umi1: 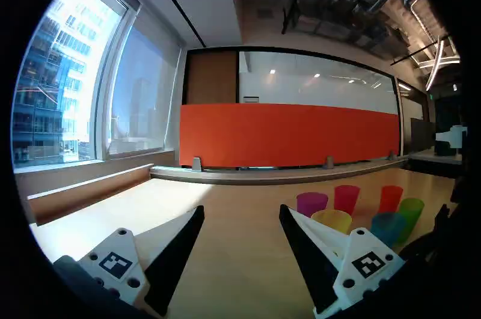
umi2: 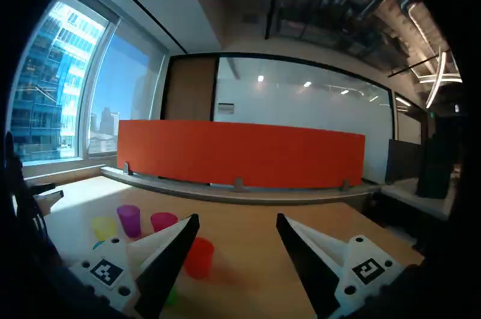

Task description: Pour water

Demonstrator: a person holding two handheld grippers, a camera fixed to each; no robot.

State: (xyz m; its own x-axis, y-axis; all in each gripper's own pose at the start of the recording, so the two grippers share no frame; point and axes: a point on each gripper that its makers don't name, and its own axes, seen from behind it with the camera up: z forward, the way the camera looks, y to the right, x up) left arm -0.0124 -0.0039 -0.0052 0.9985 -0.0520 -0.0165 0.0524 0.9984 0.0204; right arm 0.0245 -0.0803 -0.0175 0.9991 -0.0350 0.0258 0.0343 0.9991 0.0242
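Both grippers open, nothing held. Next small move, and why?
Probably shift the right gripper left in its view to centre the translucent red plastic cup between its open fingers: it stands nearest, just off that gripper's left finger. The left gripper is open too.

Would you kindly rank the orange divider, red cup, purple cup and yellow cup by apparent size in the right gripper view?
1. orange divider
2. red cup, though it is nearer
3. purple cup
4. yellow cup
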